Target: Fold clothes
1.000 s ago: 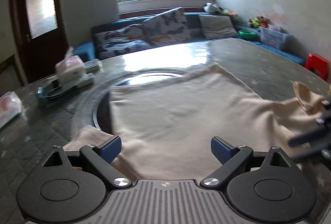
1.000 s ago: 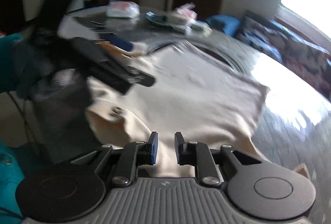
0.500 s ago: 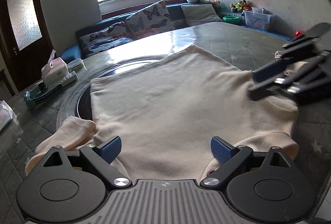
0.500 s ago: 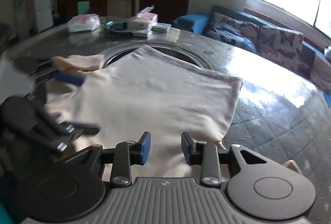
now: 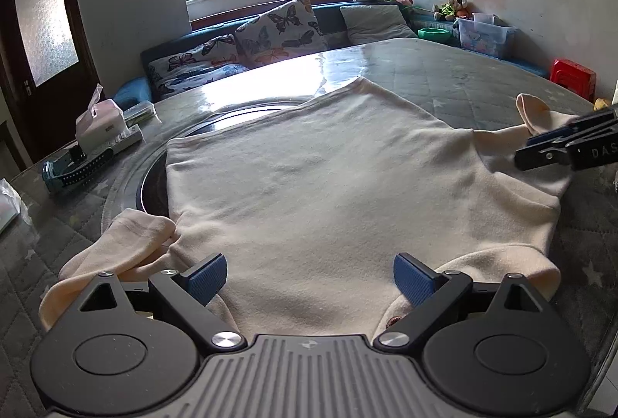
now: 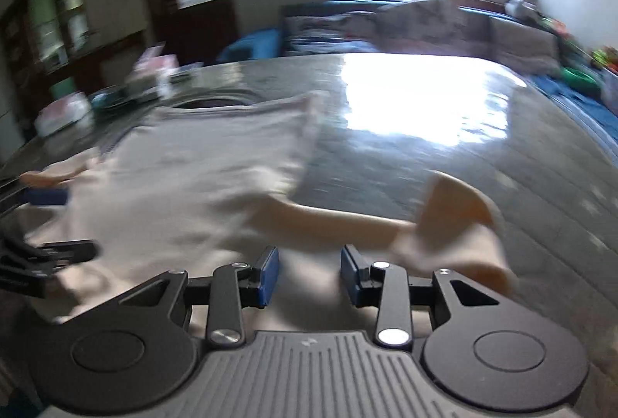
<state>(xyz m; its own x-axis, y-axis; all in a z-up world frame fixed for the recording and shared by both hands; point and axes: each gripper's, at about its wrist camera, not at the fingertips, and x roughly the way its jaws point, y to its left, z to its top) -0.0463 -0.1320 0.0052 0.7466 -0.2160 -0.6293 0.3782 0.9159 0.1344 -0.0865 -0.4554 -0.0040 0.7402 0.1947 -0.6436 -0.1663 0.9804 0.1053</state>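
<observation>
A: Where do we stand with the cream fleece long-sleeved top (image 5: 328, 194)?

B: It lies spread flat on the grey quilted round counter (image 5: 483, 78), collar end towards us, hem over the dark inset ring. One sleeve is bunched at our left, the other trails off to the right with its cuff curled up.

A: And our left gripper (image 5: 309, 277)?

B: Spread wide, poised over the collar edge, pinching nothing.

A: The right gripper (image 6: 309, 273)?

B: Its pads are parted with cloth showing between them. That view is smeared by motion, so it may be hovering above the right sleeve (image 6: 386, 225) rather than touching it. Nothing is pinched.

A: So which step is this?

B: We judge it the start of the first fold: the top is laid out and the sleeves are not yet brought in.

A: Next move?

B: We should close on the right sleeve near the cuff and carry it across the body, with the left gripper steadying the shoulder so the fleece does not drag.
</observation>
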